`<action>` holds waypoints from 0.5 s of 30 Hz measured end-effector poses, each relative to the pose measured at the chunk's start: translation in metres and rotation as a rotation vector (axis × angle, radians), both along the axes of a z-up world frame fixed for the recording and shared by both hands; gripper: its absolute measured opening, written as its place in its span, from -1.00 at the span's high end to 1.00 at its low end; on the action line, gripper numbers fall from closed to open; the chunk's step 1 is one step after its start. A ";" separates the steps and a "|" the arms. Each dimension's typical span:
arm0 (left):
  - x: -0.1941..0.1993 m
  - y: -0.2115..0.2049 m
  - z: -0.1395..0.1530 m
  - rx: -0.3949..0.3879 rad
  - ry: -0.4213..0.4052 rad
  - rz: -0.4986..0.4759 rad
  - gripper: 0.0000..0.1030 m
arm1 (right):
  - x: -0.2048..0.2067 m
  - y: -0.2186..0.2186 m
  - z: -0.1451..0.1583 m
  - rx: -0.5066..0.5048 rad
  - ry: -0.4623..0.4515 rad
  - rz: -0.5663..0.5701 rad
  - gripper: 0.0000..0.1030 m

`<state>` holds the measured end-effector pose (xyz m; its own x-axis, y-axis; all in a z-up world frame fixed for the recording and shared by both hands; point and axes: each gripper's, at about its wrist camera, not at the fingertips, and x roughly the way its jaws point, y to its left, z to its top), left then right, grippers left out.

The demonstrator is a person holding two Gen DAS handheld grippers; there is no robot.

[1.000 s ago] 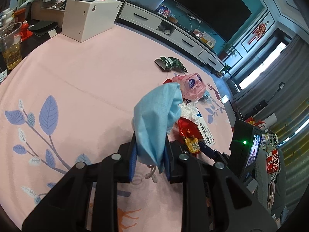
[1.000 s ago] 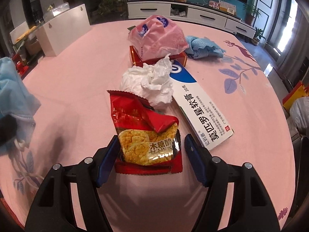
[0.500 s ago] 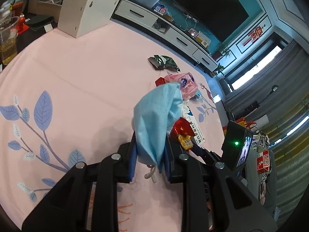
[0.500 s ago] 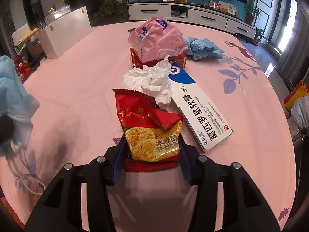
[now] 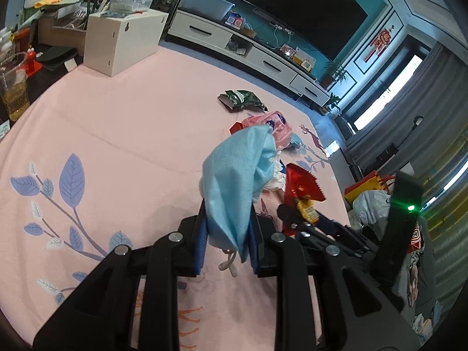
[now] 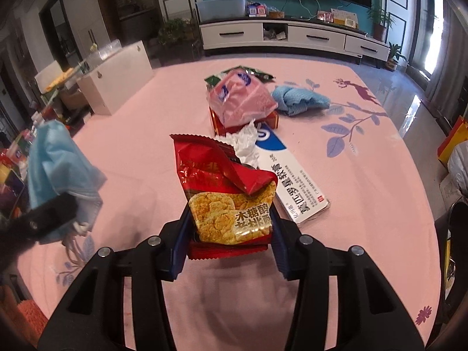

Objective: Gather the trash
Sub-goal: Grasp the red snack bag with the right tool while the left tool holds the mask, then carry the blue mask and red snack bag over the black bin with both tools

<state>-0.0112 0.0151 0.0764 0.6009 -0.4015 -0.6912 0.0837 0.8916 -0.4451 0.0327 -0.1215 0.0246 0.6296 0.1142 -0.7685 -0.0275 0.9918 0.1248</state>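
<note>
My left gripper point(image 5: 227, 234) is shut on a crumpled blue face mask point(image 5: 238, 181), held above the pink tablecloth; the mask point(image 6: 57, 163) also shows at the left of the right wrist view. My right gripper point(image 6: 229, 234) is shut on a red and gold snack wrapper point(image 6: 228, 193), lifted off the cloth. Beyond it lie a crumpled white tissue point(image 6: 244, 143), a long white medicine box point(image 6: 292, 181), a pink plastic pack point(image 6: 239, 99) on a red box point(image 6: 218, 124), a blue cloth point(image 6: 298, 99) and a green wrapper point(image 5: 241, 99).
A white box point(image 5: 122, 44) stands at the table's far left edge. A plastic cup of yellow drink point(image 5: 13, 87) sits beside the table at the left. Bags point(image 5: 368, 196) lie on the floor to the right. A TV cabinet point(image 6: 292, 36) lines the far wall.
My right gripper closed on the snack wrapper and lifted it off the cloth. The left gripper kept the blue mask almost still.
</note>
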 end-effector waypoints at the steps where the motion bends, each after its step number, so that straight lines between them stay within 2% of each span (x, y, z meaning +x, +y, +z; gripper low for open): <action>1: -0.001 -0.002 0.002 0.006 -0.006 -0.004 0.55 | -0.002 -0.002 0.003 0.002 -0.009 -0.002 0.05; 6: -0.006 -0.006 0.007 0.027 -0.029 -0.012 0.55 | -0.010 -0.018 0.023 0.030 -0.057 -0.035 0.05; 12: -0.017 -0.019 0.016 0.034 -0.063 -0.046 0.55 | -0.016 -0.045 0.033 0.126 -0.062 -0.089 0.05; 15: -0.021 -0.023 0.019 0.050 -0.077 -0.064 0.55 | -0.019 -0.052 0.037 0.117 -0.072 -0.117 0.05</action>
<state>-0.0324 -0.0080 0.0950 0.6275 -0.4069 -0.6638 0.1735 0.9042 -0.3902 0.0134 -0.1738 0.0615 0.6969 0.1232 -0.7065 0.0741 0.9675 0.2418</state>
